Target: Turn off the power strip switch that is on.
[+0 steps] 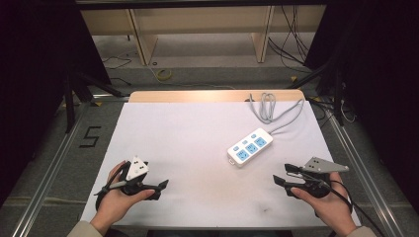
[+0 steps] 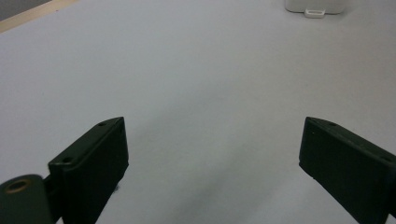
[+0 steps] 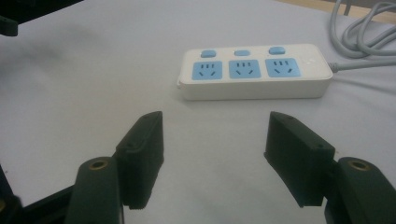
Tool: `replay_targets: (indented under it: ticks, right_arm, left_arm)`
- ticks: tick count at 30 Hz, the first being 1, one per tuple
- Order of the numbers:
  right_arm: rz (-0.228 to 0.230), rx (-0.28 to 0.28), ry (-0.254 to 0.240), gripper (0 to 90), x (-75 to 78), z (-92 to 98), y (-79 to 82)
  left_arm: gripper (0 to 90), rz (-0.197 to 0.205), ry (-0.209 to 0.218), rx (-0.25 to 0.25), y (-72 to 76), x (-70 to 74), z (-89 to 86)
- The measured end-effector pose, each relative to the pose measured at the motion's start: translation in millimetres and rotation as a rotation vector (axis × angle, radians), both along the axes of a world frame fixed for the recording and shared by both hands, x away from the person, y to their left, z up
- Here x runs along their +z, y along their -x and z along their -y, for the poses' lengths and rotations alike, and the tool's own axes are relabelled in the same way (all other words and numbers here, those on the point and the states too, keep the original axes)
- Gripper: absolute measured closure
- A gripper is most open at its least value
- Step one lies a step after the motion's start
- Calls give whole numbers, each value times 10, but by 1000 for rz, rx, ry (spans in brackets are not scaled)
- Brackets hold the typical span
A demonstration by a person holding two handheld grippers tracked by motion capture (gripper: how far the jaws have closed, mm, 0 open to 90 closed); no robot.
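A white power strip (image 1: 249,146) with three blue sockets and three blue switches lies flat on the white table sheet (image 1: 188,133), right of centre. Its grey cable (image 1: 267,106) coils toward the back edge. My left gripper (image 1: 160,190) rests at the front left, held in a hand, jaws wide apart and empty. The right gripper (image 1: 284,174) sits at the front right, also open and empty. In the right gripper view the strip (image 3: 254,70) lies just beyond the open gripper (image 3: 215,126). In the left gripper view the open gripper (image 2: 212,135) faces bare sheet, with the strip's end (image 2: 315,5) far off.
A wooden table edge (image 1: 212,95) runs along the back of the sheet. Metal rails (image 1: 47,168) flank the table on both sides. Beyond it, loose cables (image 1: 291,39) lie on the floor beside wooden furniture legs (image 1: 262,39).
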State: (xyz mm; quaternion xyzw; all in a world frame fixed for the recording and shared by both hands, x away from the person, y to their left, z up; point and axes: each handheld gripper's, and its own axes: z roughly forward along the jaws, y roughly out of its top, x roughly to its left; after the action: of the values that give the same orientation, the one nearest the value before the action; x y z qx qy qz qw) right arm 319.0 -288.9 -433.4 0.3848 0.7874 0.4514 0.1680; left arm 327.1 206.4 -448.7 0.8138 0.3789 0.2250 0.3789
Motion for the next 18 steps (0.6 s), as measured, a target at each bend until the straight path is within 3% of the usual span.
replay_targets:
  ticks: [7, 13, 14, 15, 18]
  right_arm:
    - [6, -19, 20, 491, 64, -3, -21]
    - [14, -36, 48, 723, 123, -30, -75]
    - [14, -36, 48, 723, 123, -30, -75]
    - [23, -39, 57, 786, 149, -37, -100]
    - [31, -42, 83, 859, 161, -59, -148]
  left_arm:
    - [102, -4, 3, 14, 4, -7, -14]
    - [111, -4, 5, 15, 0, -6, -8]
    - [111, -4, 4, 15, 1, -6, -5]
    - [113, -3, 5, 15, 1, -6, -4]
    - [120, -6, 4, 21, -2, -8, -5]
